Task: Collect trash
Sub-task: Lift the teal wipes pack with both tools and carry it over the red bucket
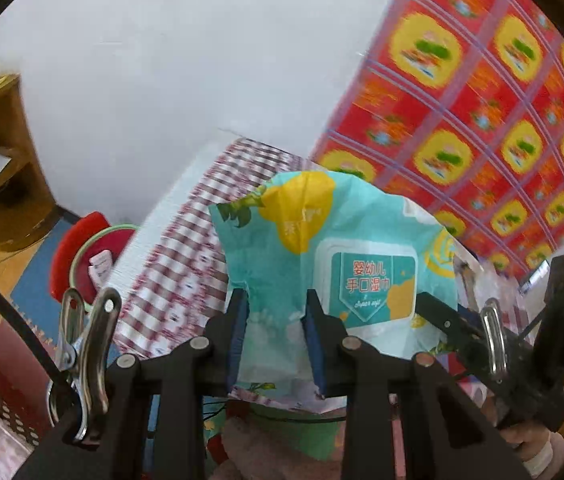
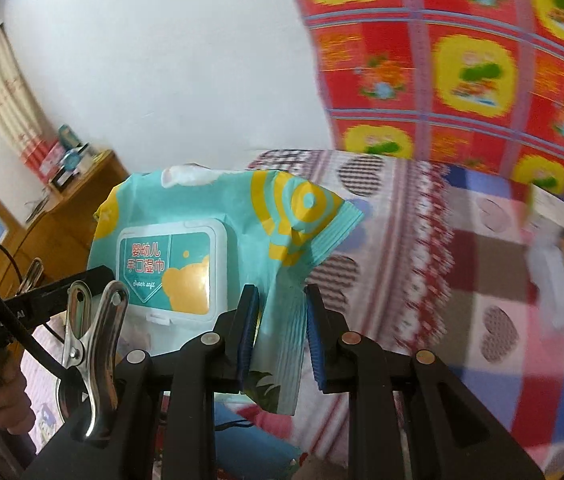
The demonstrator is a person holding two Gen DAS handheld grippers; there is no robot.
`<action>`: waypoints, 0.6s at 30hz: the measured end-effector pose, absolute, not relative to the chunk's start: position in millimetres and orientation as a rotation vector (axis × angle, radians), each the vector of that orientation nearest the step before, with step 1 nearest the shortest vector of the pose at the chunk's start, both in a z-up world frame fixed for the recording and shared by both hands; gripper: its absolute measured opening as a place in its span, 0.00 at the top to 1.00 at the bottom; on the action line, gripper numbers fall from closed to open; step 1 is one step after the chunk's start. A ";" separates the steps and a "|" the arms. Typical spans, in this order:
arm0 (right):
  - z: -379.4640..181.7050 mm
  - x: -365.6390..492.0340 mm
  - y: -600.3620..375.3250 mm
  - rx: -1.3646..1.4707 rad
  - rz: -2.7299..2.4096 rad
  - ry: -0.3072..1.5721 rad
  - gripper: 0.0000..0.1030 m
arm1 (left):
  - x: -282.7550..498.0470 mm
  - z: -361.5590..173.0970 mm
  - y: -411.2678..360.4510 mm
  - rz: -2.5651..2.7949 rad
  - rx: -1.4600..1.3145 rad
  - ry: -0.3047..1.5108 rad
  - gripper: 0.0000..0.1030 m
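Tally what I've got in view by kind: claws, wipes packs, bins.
Claws: 2, left claw and right claw, both gripping the pack
Wipes packs: 1, teal wet-wipes pack
Bins: 1, red bin
Total: 4

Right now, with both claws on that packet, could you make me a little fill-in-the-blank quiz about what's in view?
1. Both the left gripper and the right gripper pinch the same teal ____ packet.
2. The packet's flip lid is ____.
3. Behind the packet hangs a red and ____ patterned cloth.
4. At lower left in the left view stands a round ____ bin.

Missing words: wipes; closed; yellow; red
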State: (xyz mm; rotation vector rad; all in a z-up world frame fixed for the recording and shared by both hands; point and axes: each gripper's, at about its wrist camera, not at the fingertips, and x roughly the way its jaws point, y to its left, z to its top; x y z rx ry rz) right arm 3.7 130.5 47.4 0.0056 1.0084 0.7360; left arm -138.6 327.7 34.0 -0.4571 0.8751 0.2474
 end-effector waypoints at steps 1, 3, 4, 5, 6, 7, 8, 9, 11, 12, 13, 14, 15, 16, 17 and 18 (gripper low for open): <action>46.0 6.9 137.4 0.005 0.748 1.012 0.76 | -137.5 33.6 333.6 0.262 -0.465 0.874 0.72; 41.1 15.8 155.6 -0.001 0.780 1.018 0.76 | -135.1 32.0 347.6 0.296 -0.481 0.872 0.72; 38.7 18.7 162.4 -0.006 0.793 1.021 0.76 | -133.2 30.5 354.4 0.313 -0.483 0.874 0.72; 35.9 21.7 169.5 -0.012 0.807 1.025 0.76 | -131.3 28.9 360.6 0.330 -0.488 0.878 0.72; 31.4 27.2 180.1 -0.020 0.830 1.035 0.76 | -130.0 27.3 365.7 0.344 -0.495 0.881 0.72; 29.0 30.7 186.5 -0.023 0.843 1.040 0.76 | -127.5 24.9 373.9 0.367 -0.510 0.885 0.72; 26.3 34.4 192.2 -0.028 0.857 1.043 0.76 | -126.2 23.1 379.2 0.382 -0.518 0.886 0.72; 22.5 40.0 201.6 -0.032 0.876 1.046 0.76 | -125.7 21.4 384.5 0.395 -0.523 0.887 0.72; 17.5 47.9 215.1 -0.036 0.896 1.057 0.76 | -123.1 19.1 394.3 0.416 -0.526 0.888 0.72; 15.7 51.5 222.1 -0.042 0.904 1.065 0.76 | -121.2 18.1 398.6 0.426 -0.530 0.888 0.72; 14.4 54.4 229.0 -0.054 0.911 1.069 0.76 | -120.2 17.5 402.5 0.434 -0.537 0.886 0.72; 14.1 56.2 233.8 -0.064 0.917 1.070 0.76 | -119.7 16.8 407.8 0.444 -0.547 0.881 0.72; 13.7 58.4 241.0 -0.080 0.927 1.070 0.76 | -120.1 16.5 411.0 0.451 -0.553 0.878 0.72; 12.8 60.7 250.2 -0.098 0.940 1.070 0.76 | -120.8 15.6 416.9 0.466 -0.563 0.870 0.72; 11.8 63.0 258.3 -0.109 0.950 1.073 0.76 | -121.7 15.1 420.7 0.473 -0.567 0.867 0.72; 10.3 65.3 268.3 -0.119 0.961 1.075 0.76 | -122.8 13.7 427.1 0.488 -0.575 0.863 0.72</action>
